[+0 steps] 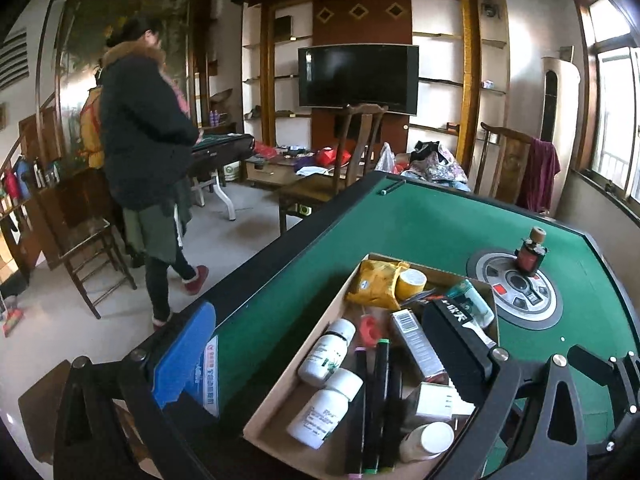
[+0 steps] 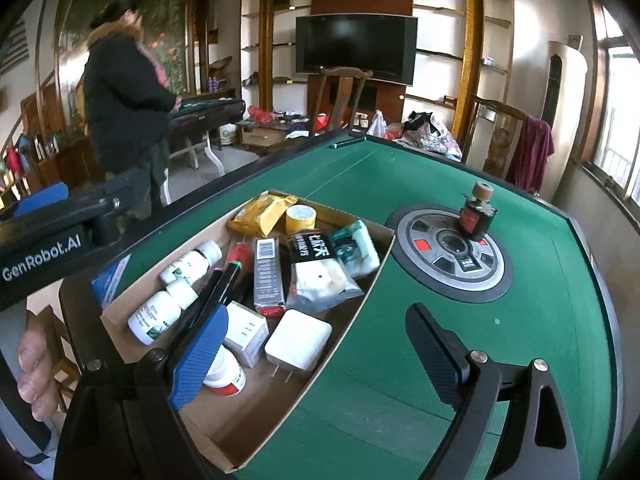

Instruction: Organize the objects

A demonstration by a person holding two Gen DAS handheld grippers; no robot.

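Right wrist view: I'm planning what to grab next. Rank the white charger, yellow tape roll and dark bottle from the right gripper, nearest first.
1. White charger, in the box, just ahead of the right gripper.
2. Yellow tape roll, at the box's far end.
3. Dark bottle, on the table's centre dial, right.

The right tool point(image 2: 316, 356) pointed downward with its jaws spread wide and nothing pressed between its pads. The left tool point(image 1: 320, 356) also tilted downward, jaws wide apart. Bare fingers point(image 2: 36, 372) wrapped its handle.
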